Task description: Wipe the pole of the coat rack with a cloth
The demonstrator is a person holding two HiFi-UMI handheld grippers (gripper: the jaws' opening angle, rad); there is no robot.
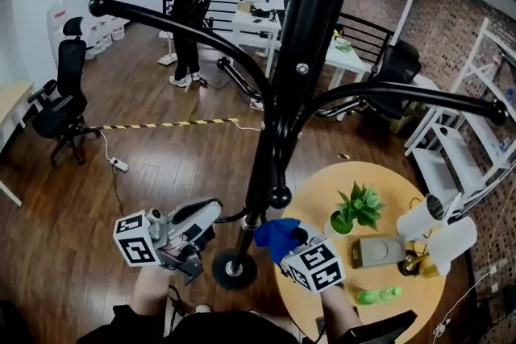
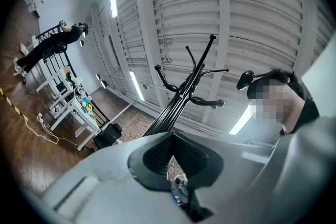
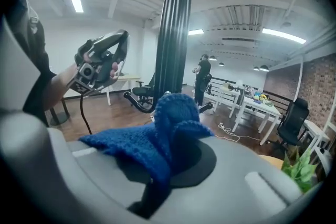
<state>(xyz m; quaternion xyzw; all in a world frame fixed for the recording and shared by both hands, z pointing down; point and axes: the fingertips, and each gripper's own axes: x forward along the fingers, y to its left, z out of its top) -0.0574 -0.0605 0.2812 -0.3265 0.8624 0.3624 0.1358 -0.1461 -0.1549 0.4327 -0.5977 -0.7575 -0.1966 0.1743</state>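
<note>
Right gripper [image 1: 297,242] is clamped on the blue knitted cloth [image 1: 276,234], low down just right of the black pole [image 1: 278,117]; contact can't be told. Left gripper [image 1: 208,215] has its jaws together and empty, left of the pole and apart from it. Risks: the rack is unbraced, so a hard rub may rock it; the cloth is pinched at one fold and may drag free. Cloth is bunched, with loose flaps.

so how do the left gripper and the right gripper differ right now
The right gripper has its jaws shut on a blue cloth; the left gripper holds nothing. The right gripper is to the right of the pole, at the edge of the round table; the left gripper is to the pole's left, above the wood floor. Both are low, near the pole's base, and each carries a marker cube.
</note>
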